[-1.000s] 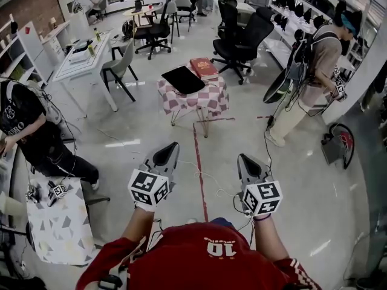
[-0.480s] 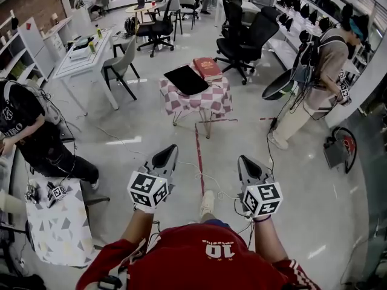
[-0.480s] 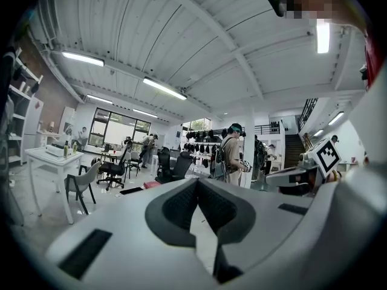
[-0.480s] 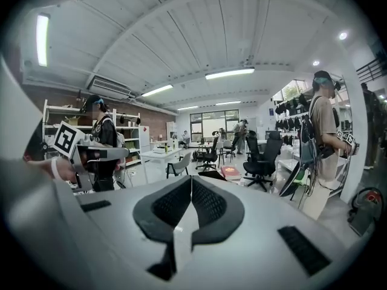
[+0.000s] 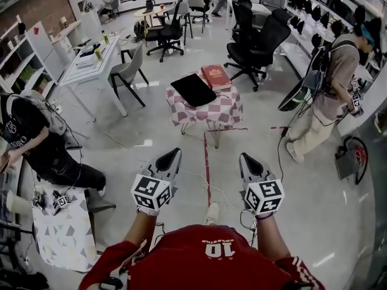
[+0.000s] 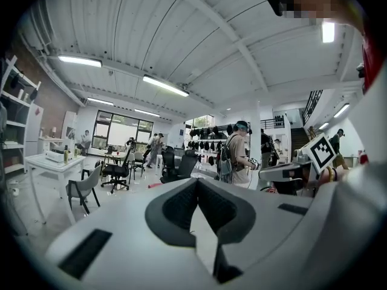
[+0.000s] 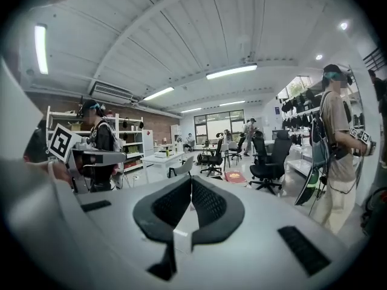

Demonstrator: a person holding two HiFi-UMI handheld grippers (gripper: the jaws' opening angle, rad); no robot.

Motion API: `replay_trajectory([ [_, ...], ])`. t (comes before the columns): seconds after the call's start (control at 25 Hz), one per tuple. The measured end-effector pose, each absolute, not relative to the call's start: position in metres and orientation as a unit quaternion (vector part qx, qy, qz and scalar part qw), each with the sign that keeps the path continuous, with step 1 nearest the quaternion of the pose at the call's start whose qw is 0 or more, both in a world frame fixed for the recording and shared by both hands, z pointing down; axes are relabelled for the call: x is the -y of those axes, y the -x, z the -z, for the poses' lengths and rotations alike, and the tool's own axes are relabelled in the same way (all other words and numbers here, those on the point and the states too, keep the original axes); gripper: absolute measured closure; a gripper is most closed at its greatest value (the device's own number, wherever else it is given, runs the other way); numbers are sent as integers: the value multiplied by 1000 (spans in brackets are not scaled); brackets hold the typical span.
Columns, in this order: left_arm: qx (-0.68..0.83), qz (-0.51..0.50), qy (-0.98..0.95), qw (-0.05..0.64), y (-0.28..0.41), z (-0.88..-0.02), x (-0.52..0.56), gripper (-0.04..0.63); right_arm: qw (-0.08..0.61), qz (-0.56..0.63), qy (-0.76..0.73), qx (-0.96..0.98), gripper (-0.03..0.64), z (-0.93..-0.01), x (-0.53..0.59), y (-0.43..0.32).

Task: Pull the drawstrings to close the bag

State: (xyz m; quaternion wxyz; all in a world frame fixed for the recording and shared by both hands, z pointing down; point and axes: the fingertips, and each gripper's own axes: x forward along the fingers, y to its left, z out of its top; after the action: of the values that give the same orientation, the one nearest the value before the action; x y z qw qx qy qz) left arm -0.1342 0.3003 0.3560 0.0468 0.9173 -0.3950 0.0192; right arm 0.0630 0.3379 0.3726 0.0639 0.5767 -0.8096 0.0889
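Observation:
A flat black bag (image 5: 193, 89) lies on a small table with a pink-and-white checked cloth (image 5: 208, 111), a few steps ahead of me, beside a red book (image 5: 216, 77). Its drawstrings are too small to make out. My left gripper (image 5: 171, 156) and right gripper (image 5: 249, 159) are held side by side in front of my chest, well short of the table. Both are shut with nothing between the jaws, as the left gripper view (image 6: 196, 183) and the right gripper view (image 7: 191, 180) show. The red book (image 7: 234, 176) also shows far off past the right jaws.
A person in beige (image 5: 329, 95) stands at the right with gear on cables. Black office chairs (image 5: 260, 38) stand behind the table, a grey chair (image 5: 130, 71) and white desk (image 5: 91, 59) at its left. A person in black (image 5: 36, 144) crouches by a patterned small table (image 5: 60, 234). A red floor line (image 5: 207, 162) leads ahead.
The checked table with the bag has come nearer and sits lower in the head view. Both grippers keep their place before me and stay shut.

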Motion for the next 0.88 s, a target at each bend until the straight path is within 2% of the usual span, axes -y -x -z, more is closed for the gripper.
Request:
replay_trajectory([
  [0.52, 415, -37, -908, 36, 68, -344, -203, 588, 54, -99, -551, 827, 600, -371, -229, -126],
  [0.88, 433, -52, -900, 29, 46, -345, -179, 588, 44, -115, -534, 836, 600, -382, -194, -151],
])
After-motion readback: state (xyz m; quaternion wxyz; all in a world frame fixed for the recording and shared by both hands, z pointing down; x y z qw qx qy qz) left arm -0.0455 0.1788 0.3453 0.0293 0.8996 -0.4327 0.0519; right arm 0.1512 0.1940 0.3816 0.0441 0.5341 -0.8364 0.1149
